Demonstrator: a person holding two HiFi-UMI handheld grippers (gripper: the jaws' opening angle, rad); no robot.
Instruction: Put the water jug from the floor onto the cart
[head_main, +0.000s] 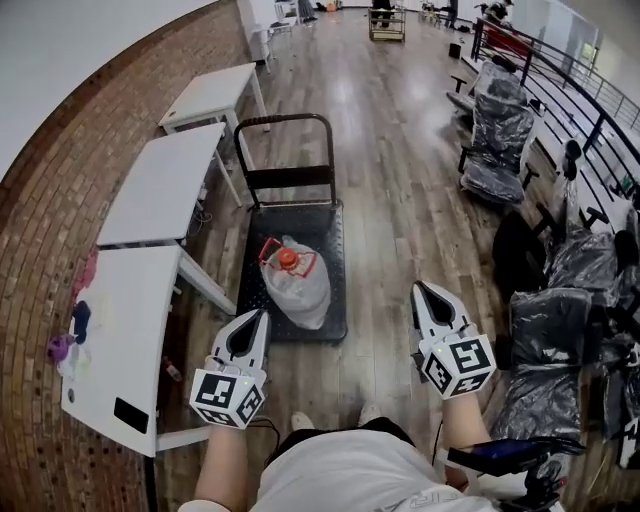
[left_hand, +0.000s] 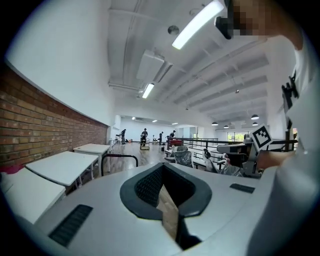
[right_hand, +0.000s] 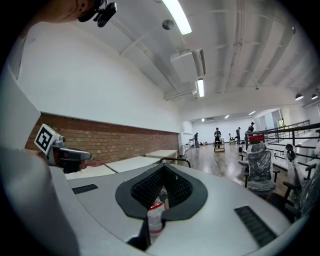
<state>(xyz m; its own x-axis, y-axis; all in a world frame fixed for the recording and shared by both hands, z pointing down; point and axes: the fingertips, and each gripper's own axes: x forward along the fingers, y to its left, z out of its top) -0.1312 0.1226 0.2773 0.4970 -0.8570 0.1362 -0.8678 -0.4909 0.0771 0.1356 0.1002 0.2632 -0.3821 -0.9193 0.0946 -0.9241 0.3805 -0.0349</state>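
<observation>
The water jug (head_main: 296, 280), clear with an orange cap and a red handle, lies on the dark deck of the flat cart (head_main: 330, 225). The cart's black push handle (head_main: 285, 120) stands at its far end. My left gripper (head_main: 262, 313) hangs shut and empty just short of the cart's near left corner. Level with it, my right gripper (head_main: 418, 287) is shut with nothing in it, over the wooden floor to the right of the cart. In the right gripper view the jug (right_hand: 155, 215) shows low, beyond the shut jaws. The left gripper view shows only the cart handle (left_hand: 120, 157).
White tables (head_main: 160, 185) line the brick wall at left; the nearest carries small purple things (head_main: 70, 340). Plastic-wrapped chairs (head_main: 497, 140) and a black railing (head_main: 560, 70) stand at right. Several people are far down the hall (right_hand: 218, 135).
</observation>
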